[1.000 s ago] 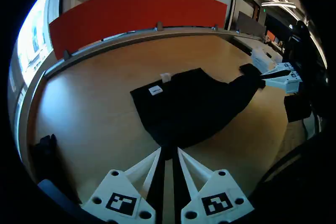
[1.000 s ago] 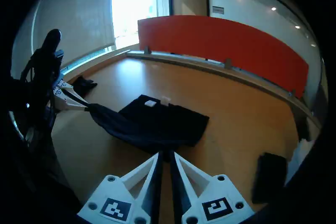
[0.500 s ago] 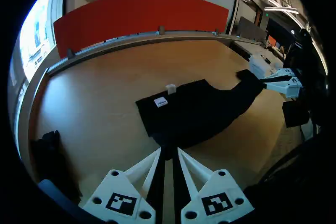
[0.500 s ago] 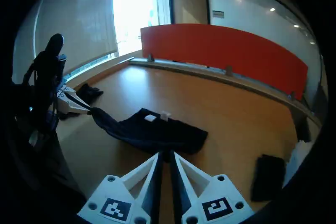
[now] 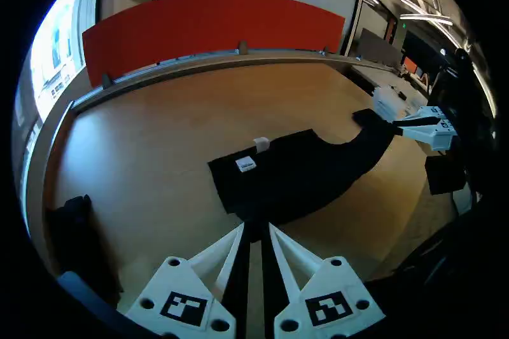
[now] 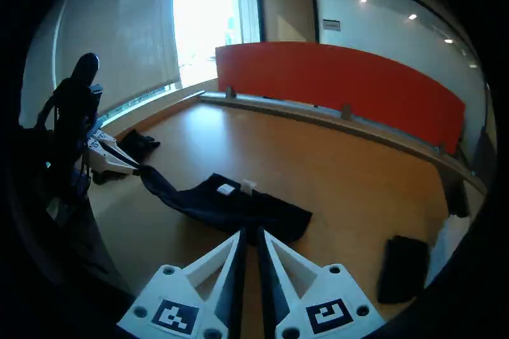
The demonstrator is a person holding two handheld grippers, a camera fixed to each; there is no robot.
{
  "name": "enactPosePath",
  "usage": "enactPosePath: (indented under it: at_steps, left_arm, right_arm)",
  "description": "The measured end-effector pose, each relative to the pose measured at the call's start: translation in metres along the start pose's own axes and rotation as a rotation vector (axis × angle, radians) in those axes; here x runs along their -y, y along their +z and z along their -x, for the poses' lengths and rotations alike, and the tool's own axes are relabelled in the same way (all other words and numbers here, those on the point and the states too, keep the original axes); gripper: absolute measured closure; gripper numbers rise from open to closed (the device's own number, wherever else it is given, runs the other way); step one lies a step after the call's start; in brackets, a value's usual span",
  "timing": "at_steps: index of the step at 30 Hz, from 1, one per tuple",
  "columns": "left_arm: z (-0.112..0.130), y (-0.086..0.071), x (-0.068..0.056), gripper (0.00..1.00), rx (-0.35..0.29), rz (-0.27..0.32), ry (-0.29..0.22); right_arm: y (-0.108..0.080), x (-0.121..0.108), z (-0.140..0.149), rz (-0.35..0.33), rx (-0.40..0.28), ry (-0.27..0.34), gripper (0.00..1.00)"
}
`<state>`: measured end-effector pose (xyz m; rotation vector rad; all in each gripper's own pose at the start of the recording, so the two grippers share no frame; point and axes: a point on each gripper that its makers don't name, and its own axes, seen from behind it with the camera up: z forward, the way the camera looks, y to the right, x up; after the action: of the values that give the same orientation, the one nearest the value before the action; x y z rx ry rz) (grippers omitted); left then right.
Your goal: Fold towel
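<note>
A black towel (image 5: 299, 170) lies spread on the wooden table (image 5: 159, 142), with two small white tags (image 5: 245, 163) near its far edge. My left gripper (image 5: 254, 226) is shut on the towel's near corner. Off to the right, the right gripper (image 5: 402, 125) holds another corner raised, and the cloth sags between the two. In the right gripper view the towel (image 6: 235, 207) runs from my right gripper (image 6: 250, 232), shut on its corner, to the left gripper (image 6: 135, 166) at the left, where a person's dark figure holds it.
A red partition (image 5: 210, 24) runs along the table's far edge. Dark cloth bundles lie at the left (image 5: 79, 237) and right (image 5: 443, 173), with a white box (image 5: 389, 98) beyond. In the right gripper view, another dark cloth (image 6: 401, 269) lies at the right and one (image 6: 140, 143) at the left.
Both grippers have drawn back and up with their corners. The towel is pulled tauter, sits farther from both cameras, and less of it rests on the table.
</note>
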<state>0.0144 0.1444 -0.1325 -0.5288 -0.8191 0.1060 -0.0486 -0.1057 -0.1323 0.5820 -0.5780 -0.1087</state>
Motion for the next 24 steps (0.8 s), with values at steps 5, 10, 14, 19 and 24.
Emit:
enactPosePath:
  at_steps: [5,10,14,19,24]
  left_arm:
    - [0.002,0.002,0.000,0.89,0.005,0.000,-0.003]
    - [0.003,0.006,0.002,0.89,0.009,-0.005,-0.010]
    - [0.002,0.013,0.006,0.89,0.010,-0.014,-0.017]
    - [-0.001,0.027,0.010,0.89,0.015,-0.022,-0.023]
    - [-0.005,0.042,0.013,0.89,0.016,-0.028,-0.036]
  right_arm:
    - [0.001,-0.001,0.003,0.001,0.006,-0.001,0.88]
    - [0.004,-0.003,0.006,0.003,0.016,0.000,0.88]
    - [0.011,-0.007,0.010,0.005,0.027,0.002,0.88]
    - [0.022,-0.015,0.013,0.012,0.040,0.010,0.88]
    - [0.036,-0.025,0.016,0.016,0.050,0.024,0.88]
